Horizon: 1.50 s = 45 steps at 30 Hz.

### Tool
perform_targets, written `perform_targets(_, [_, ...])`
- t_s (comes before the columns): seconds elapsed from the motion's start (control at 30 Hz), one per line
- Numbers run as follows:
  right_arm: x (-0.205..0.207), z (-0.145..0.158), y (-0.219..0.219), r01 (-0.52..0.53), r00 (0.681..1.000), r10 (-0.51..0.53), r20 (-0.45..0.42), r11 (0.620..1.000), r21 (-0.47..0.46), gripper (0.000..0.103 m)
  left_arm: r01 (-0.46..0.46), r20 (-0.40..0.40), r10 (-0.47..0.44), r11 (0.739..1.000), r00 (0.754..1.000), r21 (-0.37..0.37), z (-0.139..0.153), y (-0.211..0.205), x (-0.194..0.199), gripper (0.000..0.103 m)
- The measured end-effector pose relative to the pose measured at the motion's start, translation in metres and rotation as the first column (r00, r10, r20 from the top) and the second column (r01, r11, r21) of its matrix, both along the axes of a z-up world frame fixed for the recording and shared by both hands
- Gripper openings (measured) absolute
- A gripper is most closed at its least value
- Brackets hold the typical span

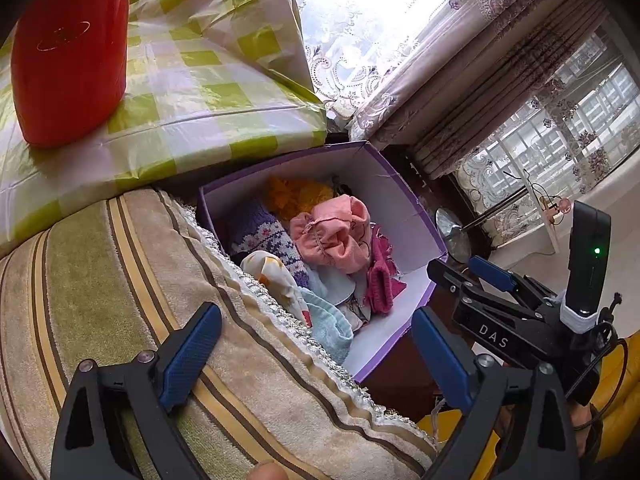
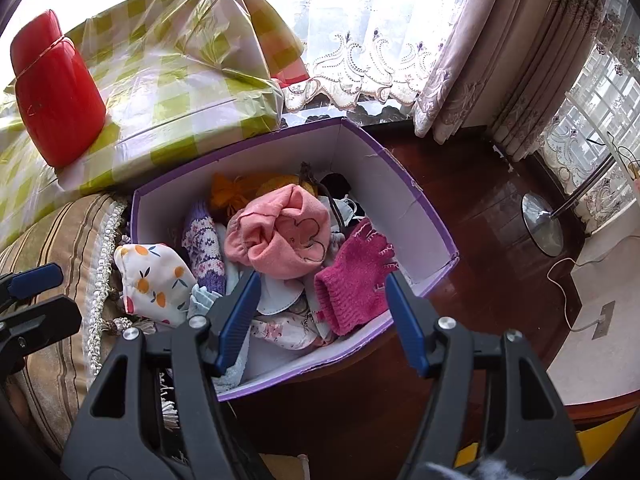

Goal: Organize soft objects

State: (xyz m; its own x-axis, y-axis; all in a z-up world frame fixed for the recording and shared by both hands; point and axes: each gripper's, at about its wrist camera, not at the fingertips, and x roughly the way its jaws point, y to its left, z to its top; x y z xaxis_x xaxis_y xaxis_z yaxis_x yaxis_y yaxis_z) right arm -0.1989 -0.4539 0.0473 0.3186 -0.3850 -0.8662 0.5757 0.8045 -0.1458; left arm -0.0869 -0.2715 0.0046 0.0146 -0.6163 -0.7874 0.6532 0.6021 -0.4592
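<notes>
- Purple cardboard box point(image 2: 416, 216), white inside and without a lid, stands on the dark wooden floor point(image 2: 480, 216), just beside the striped cushion point(image 1: 120, 280).
- Soft items fill the box: I note a pink garment point(image 2: 280, 236) bundled on top near the middle, with a magenta knitted glove point(image 2: 352, 280) lying beside it towards the right wall.
- On the left side I see a white cloth printed with oranges point(image 2: 152, 276) draped at the box edge against the cushion, and a purple-and-white patterned knit point(image 2: 204, 248) next to it.
- An orange knitted piece point(image 2: 232, 196) sits at the far end; a light blue cloth point(image 1: 332, 320) lies at the near end.
- My right gripper point(image 2: 320, 312) hangs over the near end of the box, jaws parted, nothing between the blue pads; neither pad presses on any cloth.
- My left gripper point(image 1: 316, 356) has its jaws spread wide and empty: one finger lies over the cushion, the other over the near corner of the box.
- From the left wrist view, the right gripper appears just right of the box.
- Beyond the box, a green-and-white checked plastic cover point(image 2: 168, 76) wraps a bulky shape, and a red container point(image 2: 56, 100) stands on it.
- Lace curtains point(image 2: 360, 56) hang at the window behind; a lamp's round metal base point(image 2: 542, 224) rests on the floor to the right.
</notes>
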Motion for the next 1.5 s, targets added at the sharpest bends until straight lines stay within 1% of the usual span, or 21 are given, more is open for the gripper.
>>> perform_targets(0.1, [0.0003,-0.0006,-0.0003,0.0,1.0,0.0,0.0,1.0,0.002,0.068,0.002,0.006,-0.002,1.0,1.0,0.008,-0.0004,-0.002,-0.0013,0.098])
perform_targets(0.3, [0.0,-0.0026,0.0007,0.001,1.0,-0.001,-0.002,1.0,0.007,0.068,0.001,0.0,-0.001,1.0,1.0,0.001,-0.0013,-0.0029,-0.0006,0.1])
perform_targets(1.5, [0.0004,-0.0037,-0.0009,-0.002,1.0,0.002,-0.003,1.0,0.011,0.068,0.003,0.004,-0.003,1.0,1.0,0.002,-0.0019,-0.0029,-0.001,0.1])
